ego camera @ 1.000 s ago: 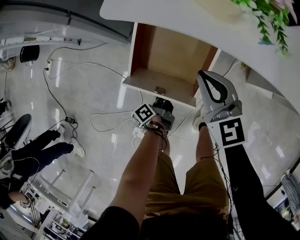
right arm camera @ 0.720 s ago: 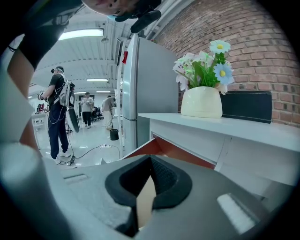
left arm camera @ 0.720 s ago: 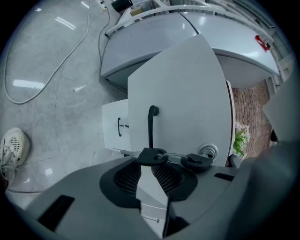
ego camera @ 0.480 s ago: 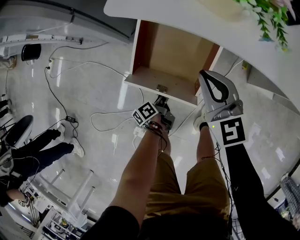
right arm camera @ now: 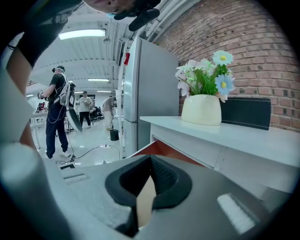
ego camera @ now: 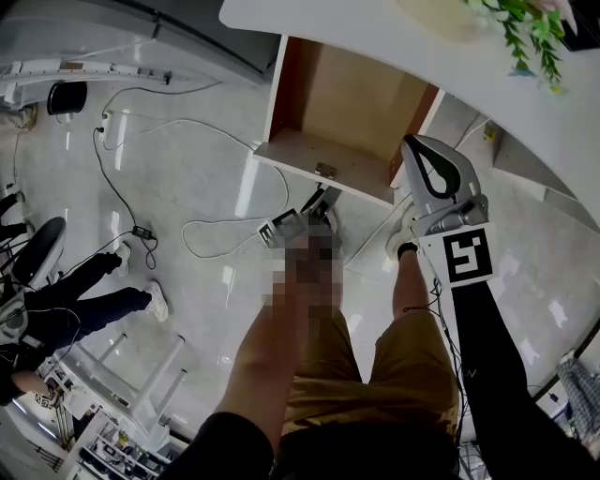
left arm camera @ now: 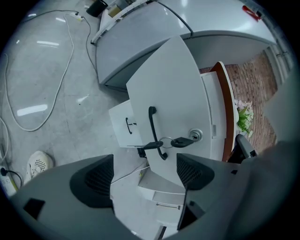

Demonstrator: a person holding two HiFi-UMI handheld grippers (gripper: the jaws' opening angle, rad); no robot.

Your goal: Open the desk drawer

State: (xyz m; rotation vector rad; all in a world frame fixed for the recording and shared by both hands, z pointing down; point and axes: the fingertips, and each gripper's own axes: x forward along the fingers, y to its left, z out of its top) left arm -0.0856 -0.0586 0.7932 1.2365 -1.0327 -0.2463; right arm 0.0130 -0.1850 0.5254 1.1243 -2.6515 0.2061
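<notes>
Head view: drawer (ego camera: 352,98) sitting pulled out from under surface (ego camera: 375,28), left tool (ego camera: 317,204) hanging just off handle (ego camera: 325,170).

Left gripper view: jaws just been opening, standing wide, pinching nothing. Worth backing straight off, clearing key (left arm camera: 180,142).

Right gripper view: right tool (right arm camera: 147,187) sitting closed, gripping nothing.

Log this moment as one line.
drawer: pulled open | left gripper: jaws just been opening, off handle, nothing between | right gripper: shut, empty, beside drawer | key: in lock
</notes>
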